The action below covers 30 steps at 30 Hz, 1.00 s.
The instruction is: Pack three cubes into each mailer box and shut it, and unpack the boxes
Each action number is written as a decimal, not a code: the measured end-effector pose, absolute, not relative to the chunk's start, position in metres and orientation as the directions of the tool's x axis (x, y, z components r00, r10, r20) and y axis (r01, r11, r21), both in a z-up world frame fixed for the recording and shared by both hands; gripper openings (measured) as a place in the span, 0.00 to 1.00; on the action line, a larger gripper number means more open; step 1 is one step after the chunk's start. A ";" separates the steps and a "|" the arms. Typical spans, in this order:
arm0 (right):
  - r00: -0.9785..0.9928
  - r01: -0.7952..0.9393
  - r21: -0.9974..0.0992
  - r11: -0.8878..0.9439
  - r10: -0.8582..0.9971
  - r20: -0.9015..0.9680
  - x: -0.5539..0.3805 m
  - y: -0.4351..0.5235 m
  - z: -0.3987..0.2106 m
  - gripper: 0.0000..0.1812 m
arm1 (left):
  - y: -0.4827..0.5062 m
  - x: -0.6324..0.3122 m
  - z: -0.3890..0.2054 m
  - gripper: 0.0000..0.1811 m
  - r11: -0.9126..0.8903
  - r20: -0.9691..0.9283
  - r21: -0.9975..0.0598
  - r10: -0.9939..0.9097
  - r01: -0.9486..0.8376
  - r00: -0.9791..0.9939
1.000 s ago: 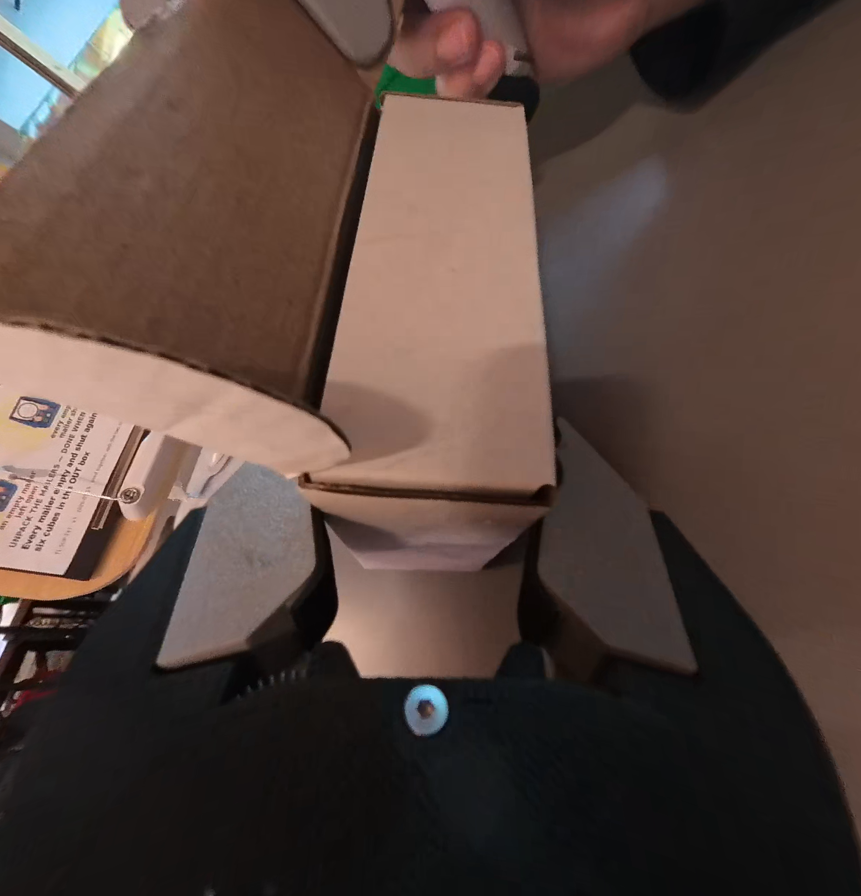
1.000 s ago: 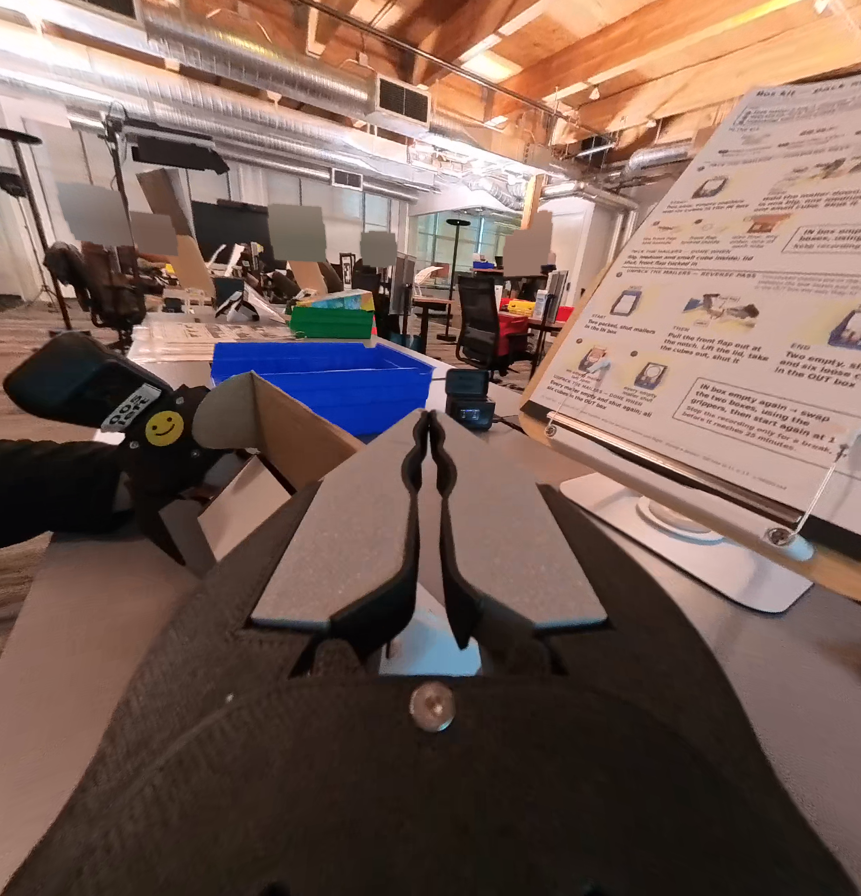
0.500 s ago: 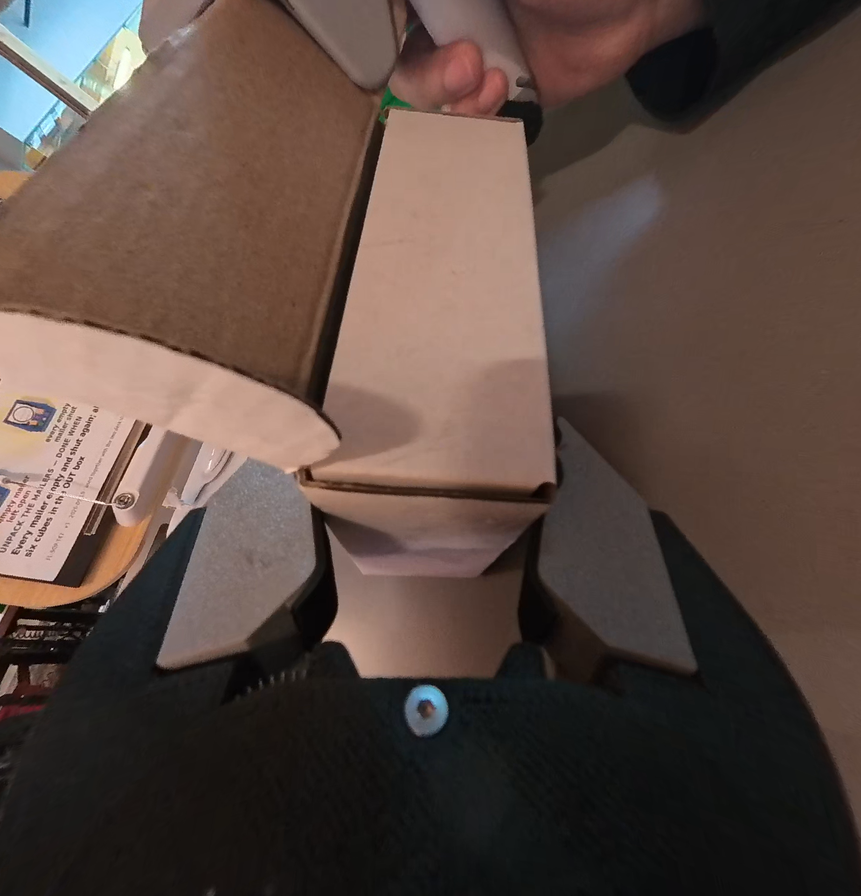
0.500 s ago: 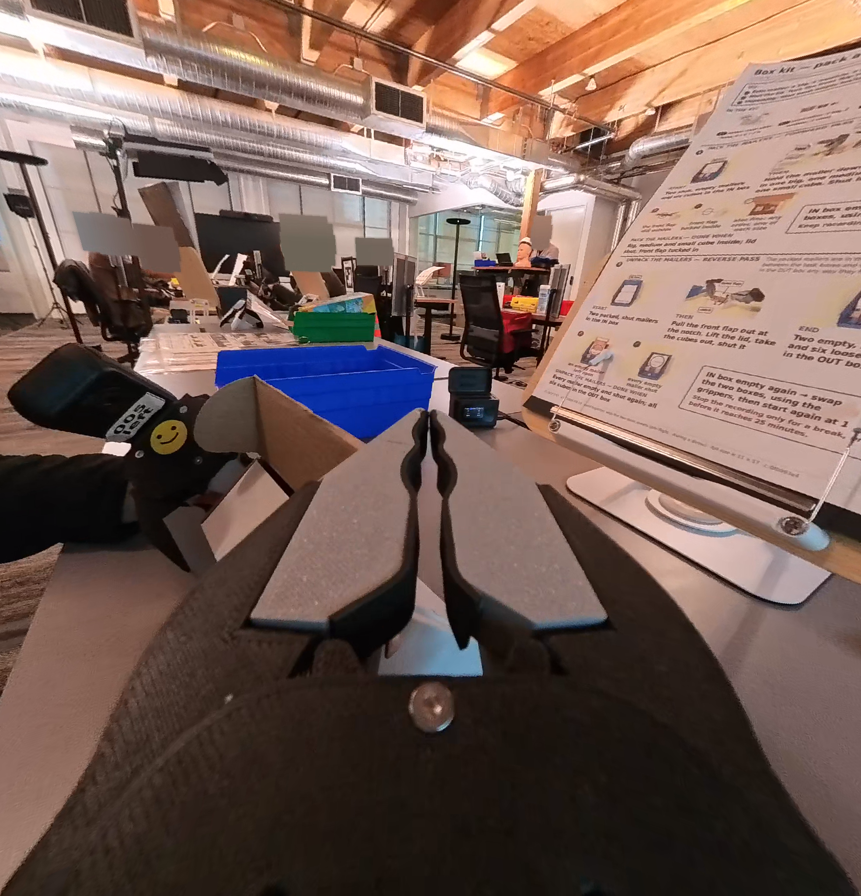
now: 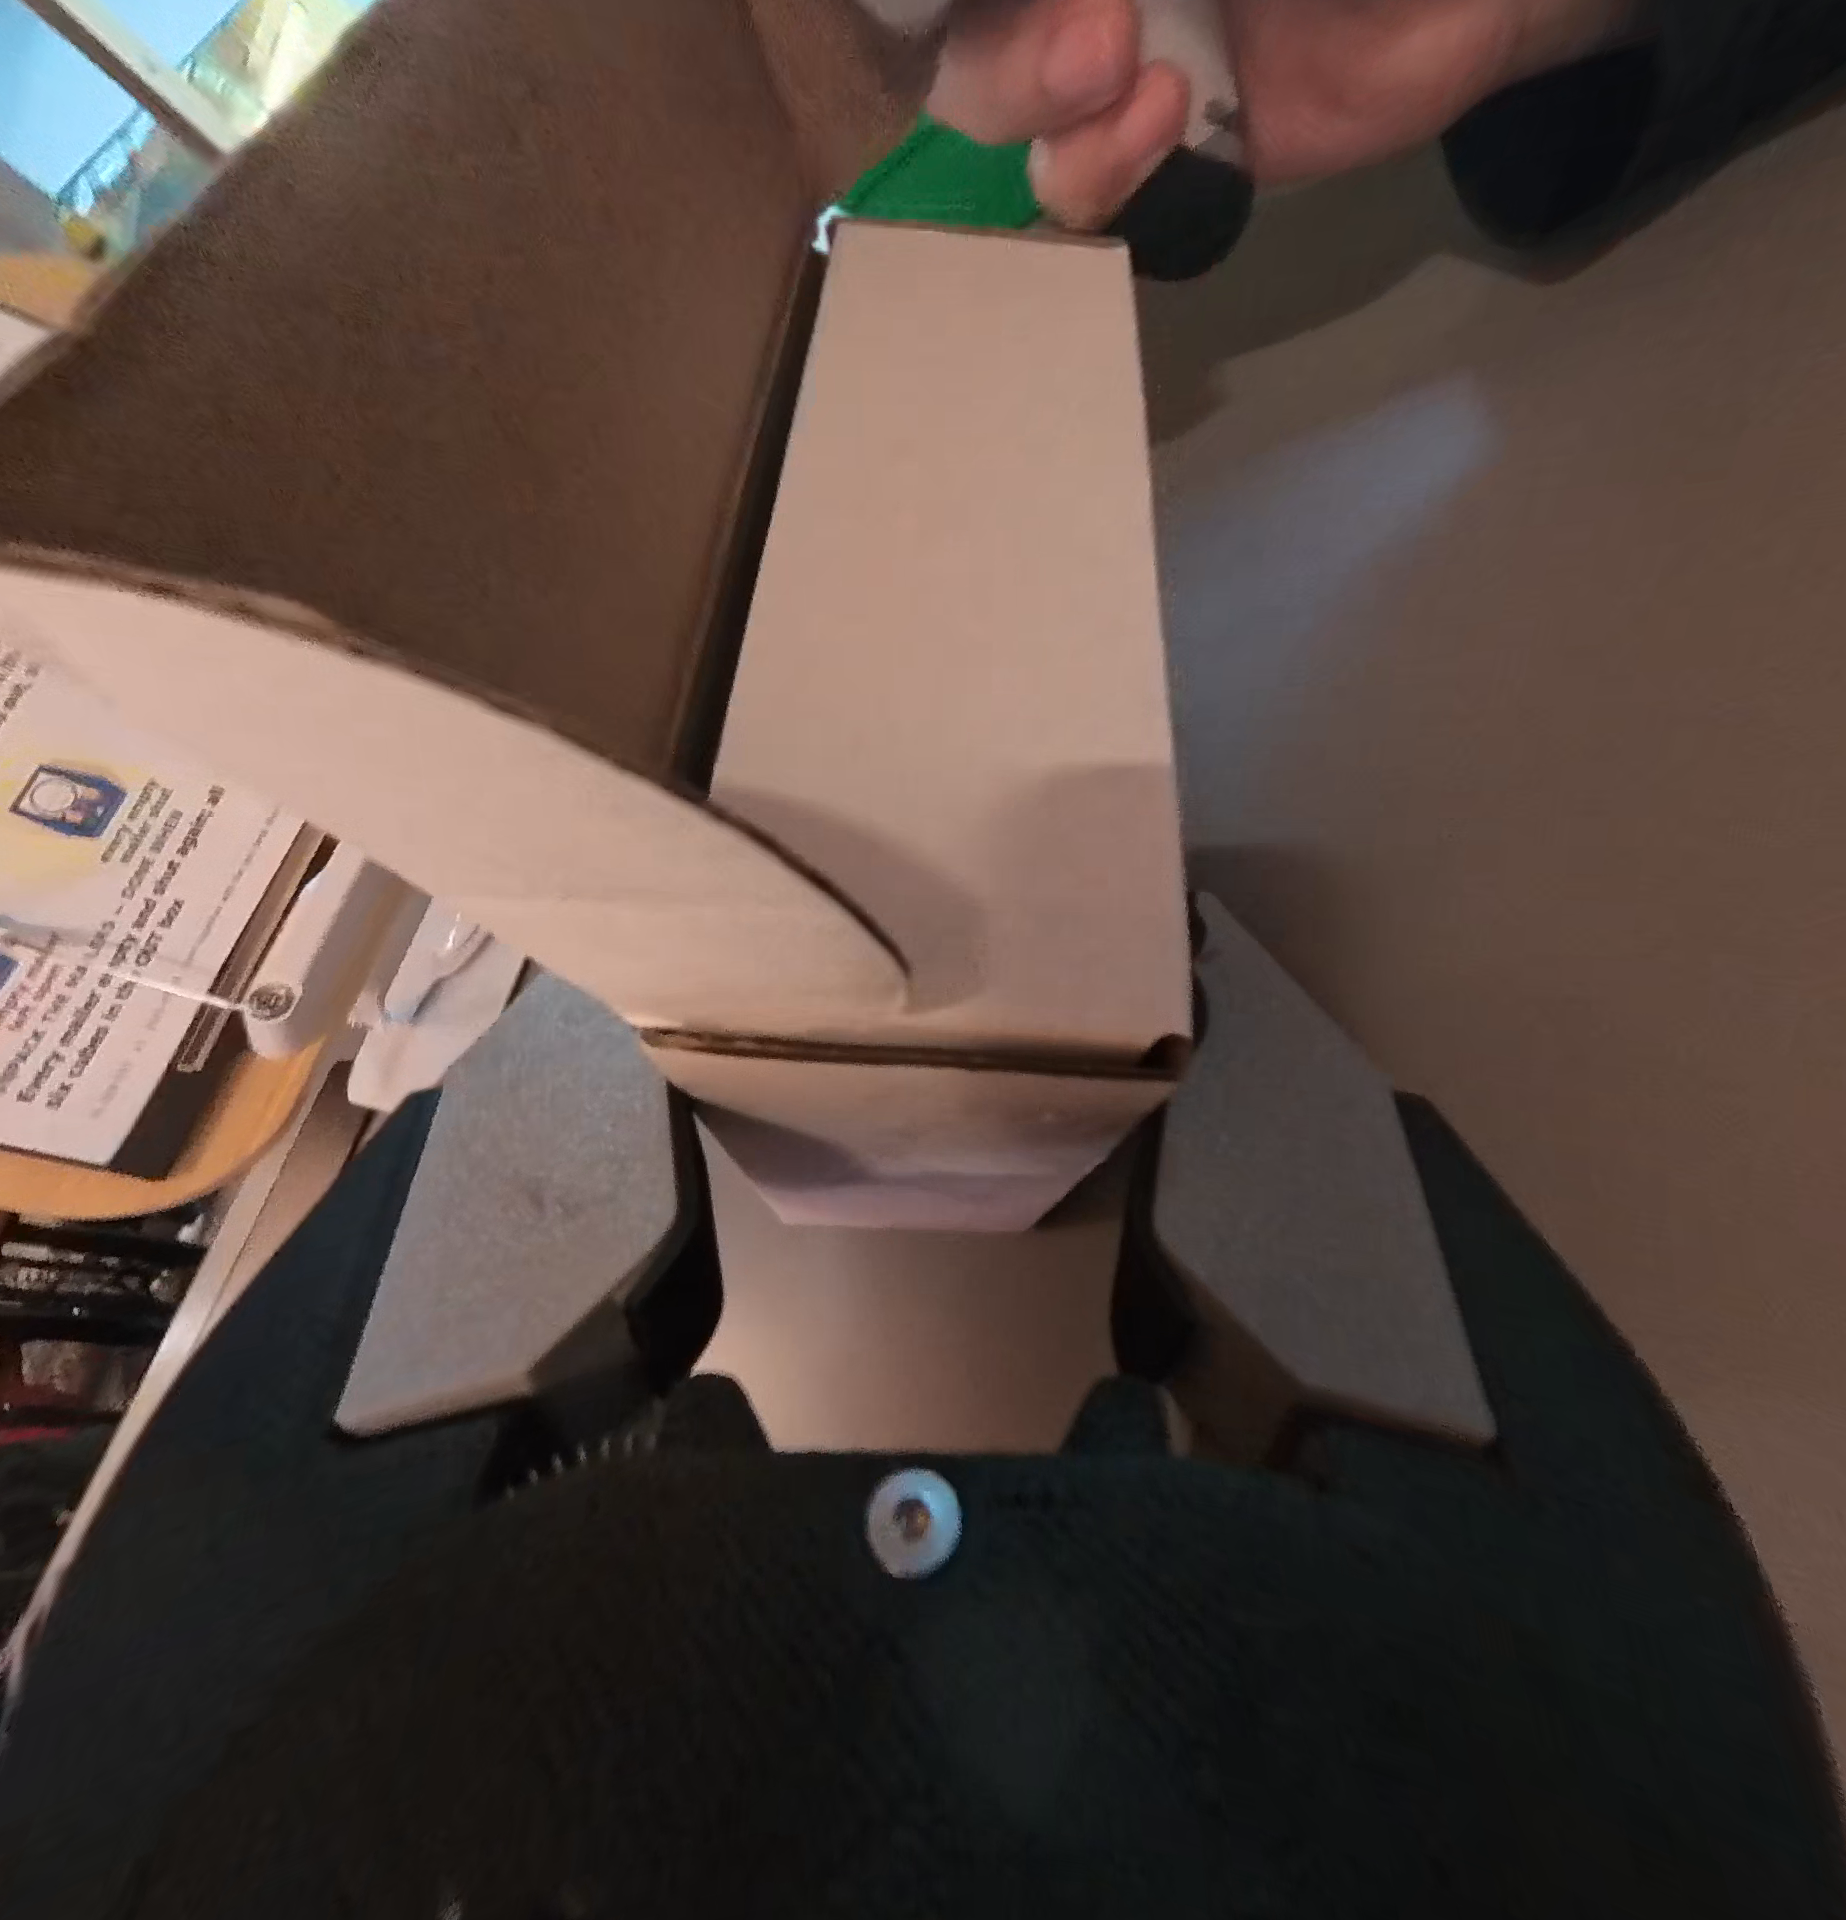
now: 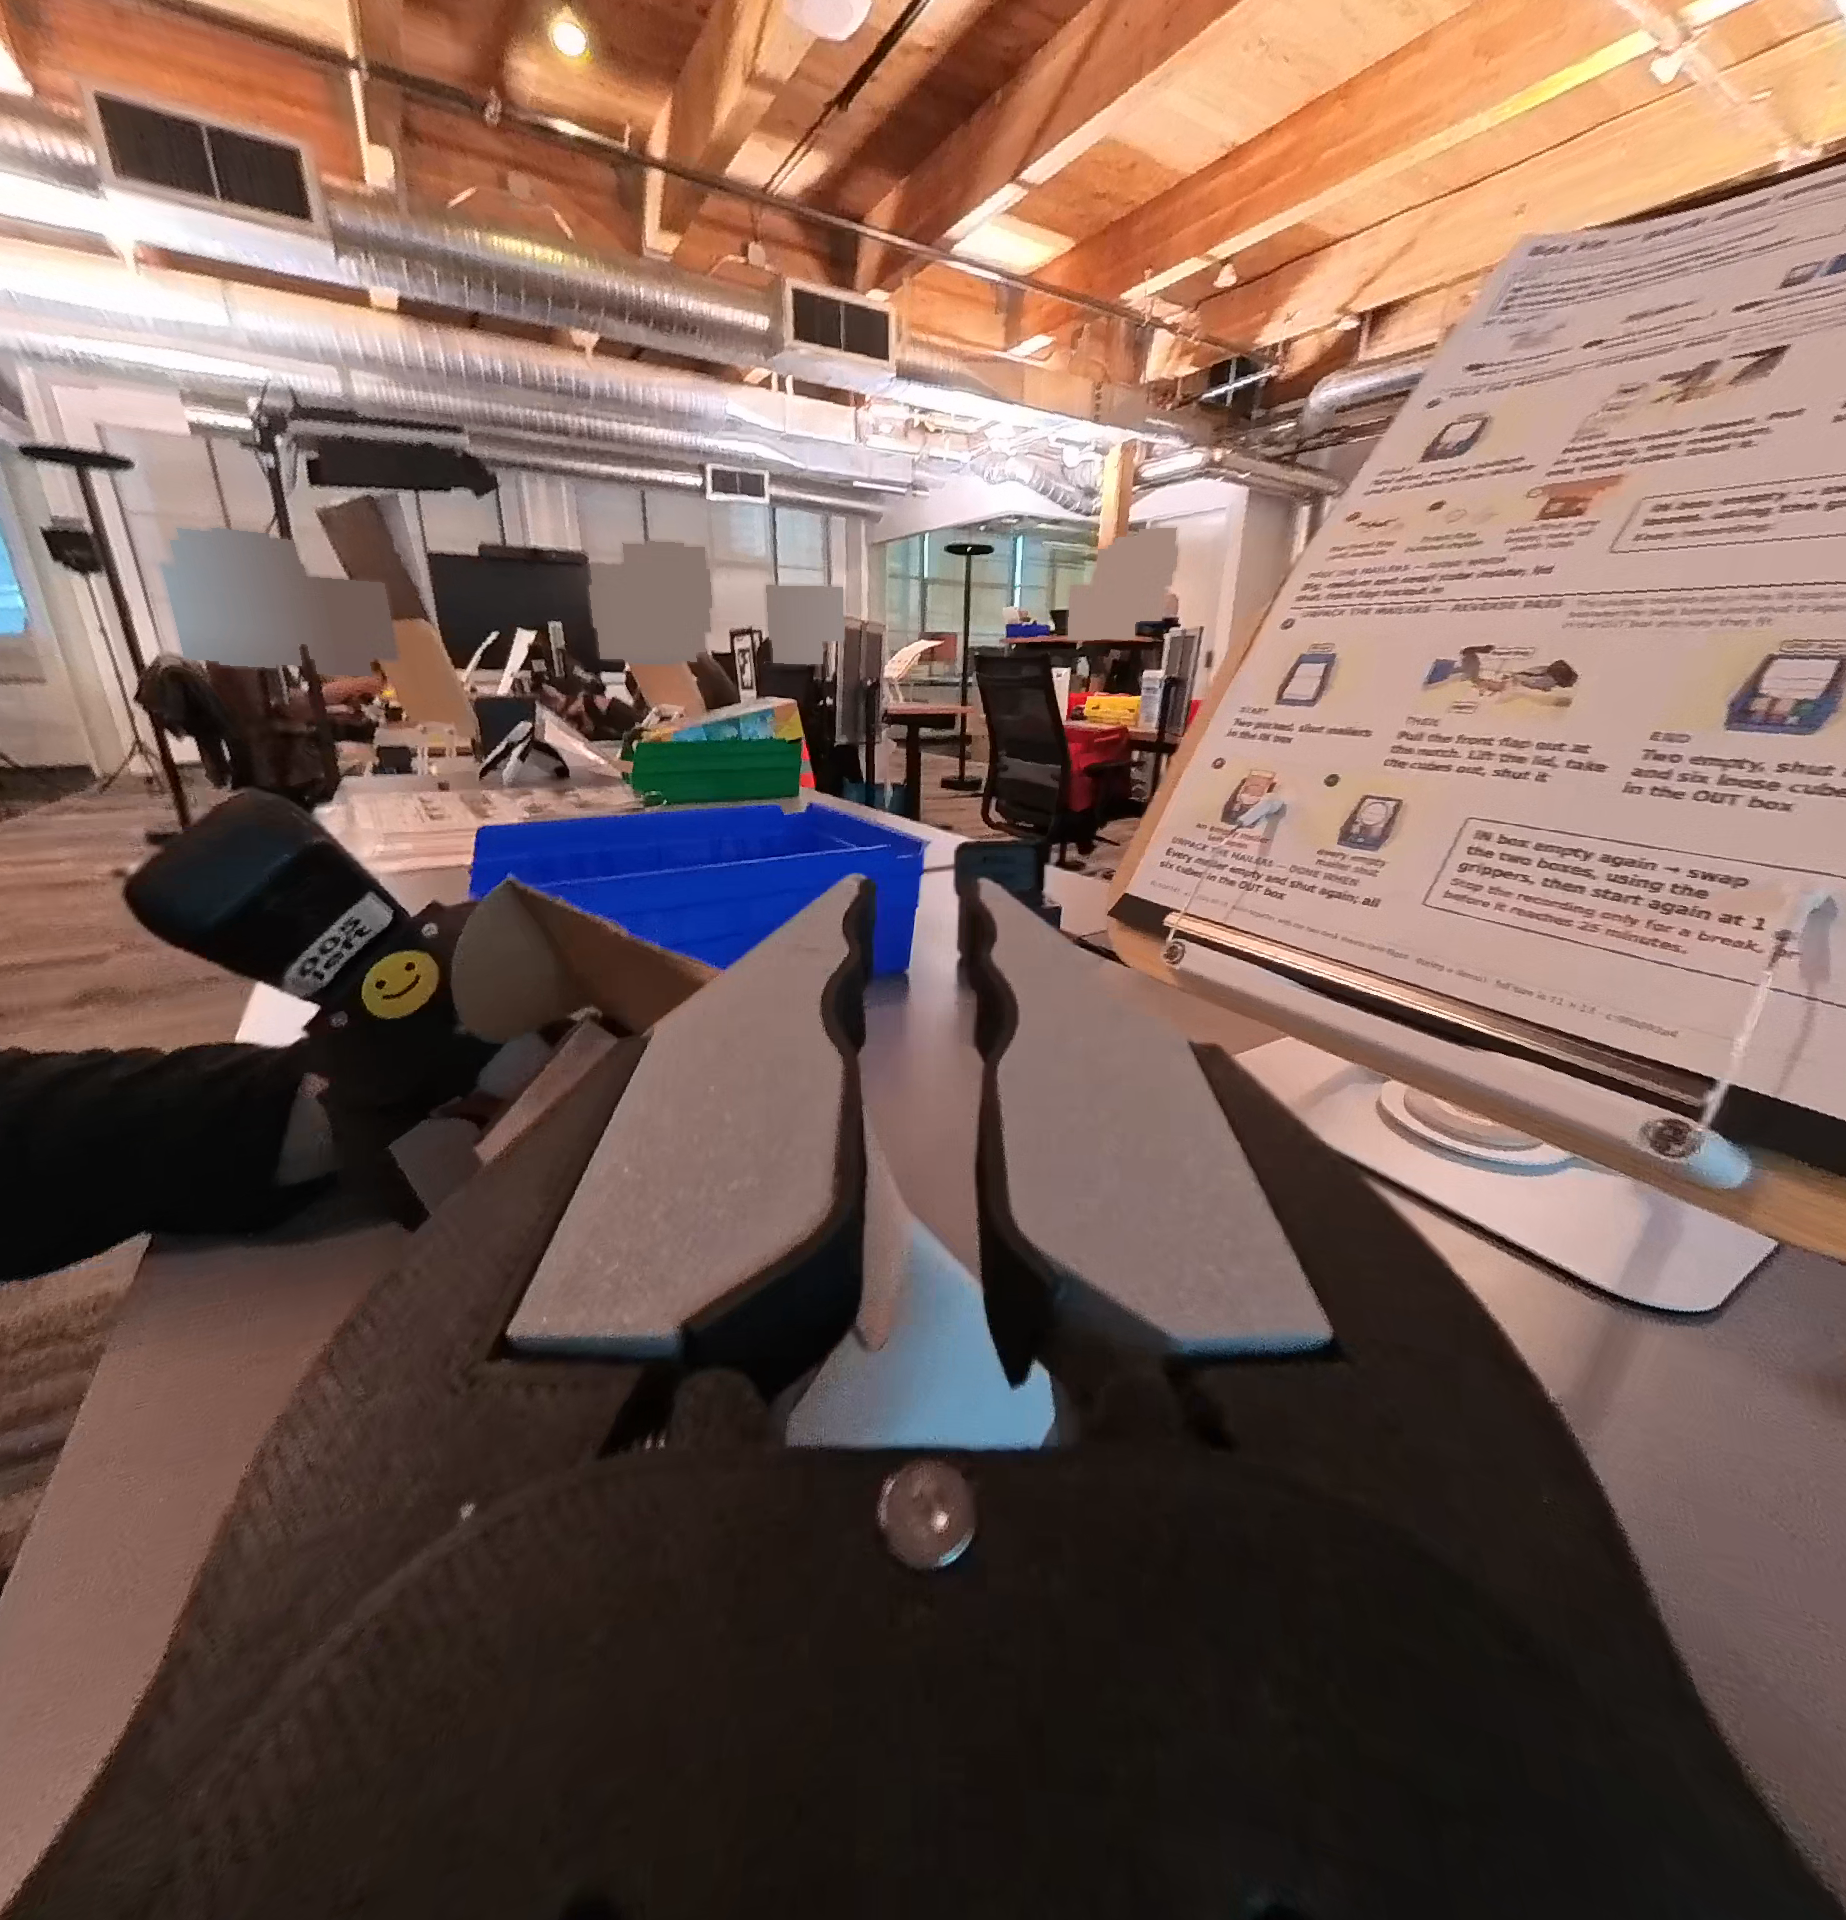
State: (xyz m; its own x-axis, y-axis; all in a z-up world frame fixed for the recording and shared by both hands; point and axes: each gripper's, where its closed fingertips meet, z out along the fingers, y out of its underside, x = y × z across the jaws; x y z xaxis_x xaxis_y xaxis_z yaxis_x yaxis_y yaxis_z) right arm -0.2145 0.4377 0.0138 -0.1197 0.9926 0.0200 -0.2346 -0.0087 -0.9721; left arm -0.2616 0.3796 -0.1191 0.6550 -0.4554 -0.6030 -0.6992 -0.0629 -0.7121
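My left gripper is shut across the narrow side wall of a brown cardboard mailer box, one finger on each side. The box's lid stands open to the left, with its rounded flap hanging near the fingers. In the right wrist view the box shows at left, held by the left gripper's black body. My right gripper is slightly open and empty, above the table beside the box. No cubes are in view.
A blue bin stands behind the box, with a green bin farther back. An instruction sheet on a stand fills the right side. A hand holding the right gripper shows at the top of the left wrist view.
The right gripper's fingers, shut before, have parted a little, and it has tilted slightly upward. The left gripper keeps its hold on the box wall and has barely moved.
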 end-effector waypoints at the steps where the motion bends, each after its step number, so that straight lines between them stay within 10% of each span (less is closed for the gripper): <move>1: -0.111 -0.244 -0.970 -0.021 0.994 0.006 -0.213 0.441 0.015 0.08 | 0.381 -0.266 -0.119 0.53 -0.076 -0.595 -0.719 -0.445 -0.691 0.669; 30: -0.066 -0.239 -0.971 0.021 0.997 0.038 -0.208 0.447 0.012 0.14 | 0.390 -0.298 -0.116 0.53 -0.179 -0.532 -0.771 -0.347 -0.611 0.773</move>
